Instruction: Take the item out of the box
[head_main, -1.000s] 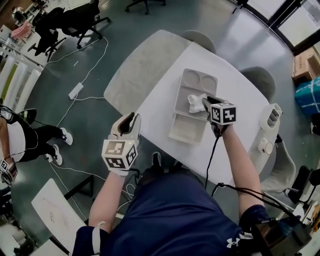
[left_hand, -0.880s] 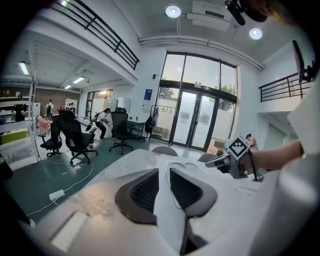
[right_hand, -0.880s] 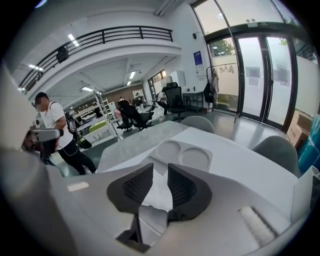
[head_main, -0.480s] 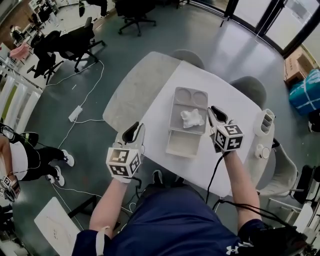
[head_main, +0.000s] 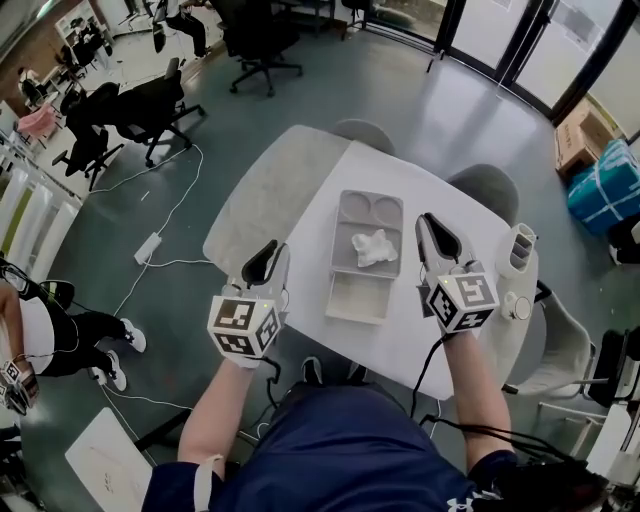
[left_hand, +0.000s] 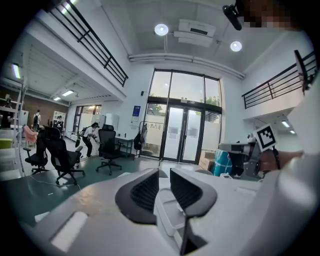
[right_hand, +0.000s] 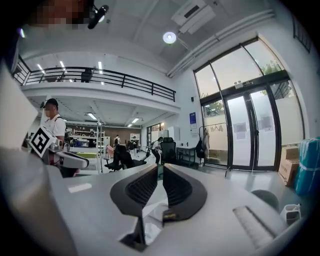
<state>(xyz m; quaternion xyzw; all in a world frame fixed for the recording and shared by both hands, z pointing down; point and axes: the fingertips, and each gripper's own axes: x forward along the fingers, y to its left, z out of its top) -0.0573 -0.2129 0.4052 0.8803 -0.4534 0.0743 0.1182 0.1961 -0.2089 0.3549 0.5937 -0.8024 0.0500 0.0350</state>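
Observation:
A pale compartment box (head_main: 343, 225) lies open on the white table (head_main: 470, 230), with a crumpled white item (head_main: 373, 247) in its middle section. My right gripper (head_main: 432, 228) hovers to the right of the box, apart from the item. Its jaws are closing with nothing between them. In the right gripper view (right_hand: 160, 167) the item (right_hand: 155, 212) shows low down, beyond the narrow gap. My left gripper (head_main: 268, 255) hangs off the table's left edge, empty, its jaws a little apart. The left gripper view (left_hand: 164, 172) looks over the box (left_hand: 170, 220).
A grey round table (head_main: 265, 185) adjoins the white one on the left. A white holder (head_main: 520, 248) and a round white thing (head_main: 515, 305) sit at the table's right edge. Office chairs (head_main: 140, 105), floor cables (head_main: 150, 245) and chair seats (head_main: 490, 190) surround it.
My right gripper has drawn back from the white item to the right of the box, and its jaws have narrowed. The item stays in the box. The left gripper has hardly moved.

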